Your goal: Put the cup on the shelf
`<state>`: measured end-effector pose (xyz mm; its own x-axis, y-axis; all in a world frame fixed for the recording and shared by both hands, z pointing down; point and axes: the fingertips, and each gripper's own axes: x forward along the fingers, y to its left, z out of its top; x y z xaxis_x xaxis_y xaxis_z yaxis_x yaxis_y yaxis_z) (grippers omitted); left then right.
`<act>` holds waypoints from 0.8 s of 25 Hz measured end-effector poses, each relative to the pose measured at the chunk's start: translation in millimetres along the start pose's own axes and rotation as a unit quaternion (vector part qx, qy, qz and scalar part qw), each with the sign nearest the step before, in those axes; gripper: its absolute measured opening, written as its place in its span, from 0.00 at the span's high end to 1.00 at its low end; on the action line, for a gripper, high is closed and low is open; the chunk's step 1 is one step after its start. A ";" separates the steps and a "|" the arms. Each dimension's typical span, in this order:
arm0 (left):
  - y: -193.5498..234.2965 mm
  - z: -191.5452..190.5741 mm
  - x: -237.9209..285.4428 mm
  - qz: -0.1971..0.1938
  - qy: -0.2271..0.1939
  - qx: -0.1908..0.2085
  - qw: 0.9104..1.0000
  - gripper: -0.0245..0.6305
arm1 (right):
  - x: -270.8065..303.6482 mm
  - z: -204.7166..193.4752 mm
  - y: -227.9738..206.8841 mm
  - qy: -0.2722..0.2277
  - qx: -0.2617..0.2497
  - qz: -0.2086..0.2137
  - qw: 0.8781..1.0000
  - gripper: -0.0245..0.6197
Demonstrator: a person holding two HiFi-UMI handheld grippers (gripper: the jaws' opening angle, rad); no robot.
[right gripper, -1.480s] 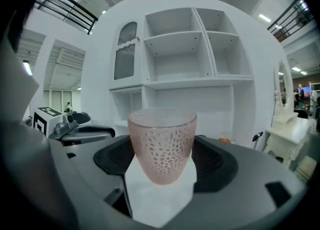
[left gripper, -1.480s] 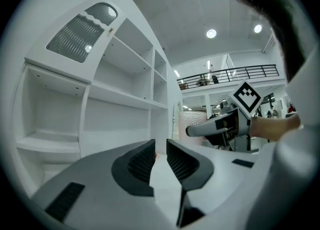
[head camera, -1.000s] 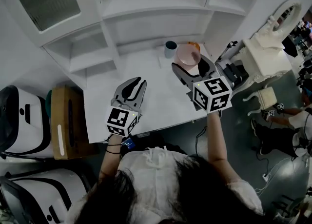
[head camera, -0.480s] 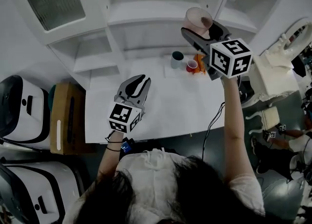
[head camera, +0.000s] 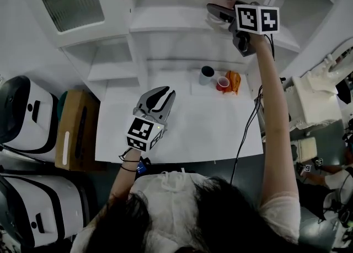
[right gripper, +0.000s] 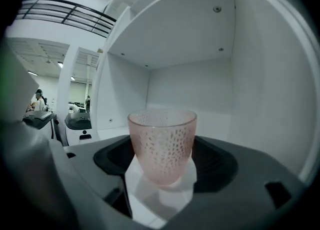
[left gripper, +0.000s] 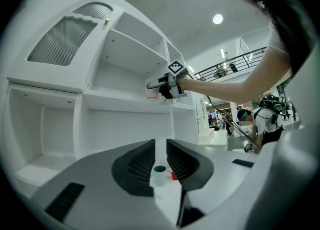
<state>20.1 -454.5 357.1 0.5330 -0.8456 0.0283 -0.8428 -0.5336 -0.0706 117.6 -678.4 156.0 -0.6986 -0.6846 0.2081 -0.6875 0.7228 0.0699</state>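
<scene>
At seven o'clock over the white table, holding the left gripper low, jaws parted by a narrow gap, gripping nothing. Leaving a dark-rimmed cup, a red cup and an orange packet standing together at twelve o'clock. At one o'clock, holding the right gripper high, jaws clamping the pink cup by its sides, upright, translucent, dimpled, tapering downward, at the upper shelf.
</scene>
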 end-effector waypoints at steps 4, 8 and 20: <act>2.6 3.3 5.4 0.003 -0.002 0.003 1.000 0.85 | 23.8 -6.2 -17.8 0.029 0.010 -0.008 0.999 0.42; 6.5 3.9 6.8 0.006 -0.001 0.007 1.000 0.85 | 38.2 -10.6 -31.4 0.051 0.011 -0.021 0.998 0.42; 16.5 -2.0 3.6 0.018 -0.001 0.006 1.000 0.85 | 58.3 -17.0 -39.8 0.072 0.045 -0.018 0.996 0.42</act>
<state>7.9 -466.3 358.1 0.5025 -0.8643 0.0233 -0.8605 -0.5025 -0.0832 107.6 -745.5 181.9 -0.6416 -0.6846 0.3460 -0.7315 0.6818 -0.0073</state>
